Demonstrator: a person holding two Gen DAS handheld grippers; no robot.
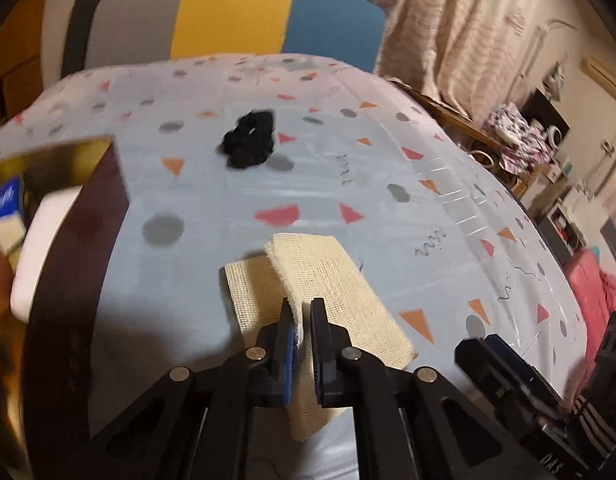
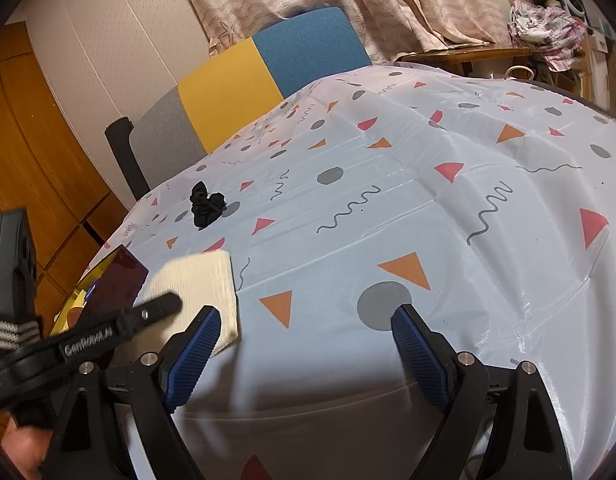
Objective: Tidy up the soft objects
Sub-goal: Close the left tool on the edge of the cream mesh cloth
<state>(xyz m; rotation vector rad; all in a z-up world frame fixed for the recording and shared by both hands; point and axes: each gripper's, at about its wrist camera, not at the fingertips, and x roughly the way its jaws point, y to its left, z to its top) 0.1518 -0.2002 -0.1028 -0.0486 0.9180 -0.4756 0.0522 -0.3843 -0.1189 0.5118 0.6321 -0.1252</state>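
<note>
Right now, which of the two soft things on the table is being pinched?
The cream cloth, clamped in the left gripper. The black scrunchie lies untouched farther back.

Left hand-held gripper: jaws nearly together, blue pads pinching fold of cream cloth, cloth edge pulled up between fingertips; gripper angled steeply down, black linkage arms drawn in close. Right hand-held gripper: jaws spread wide, nothing between blue pads, tilted down, fingertips just above tabletop. Left hand-held gripper off to left of right one.
</note>
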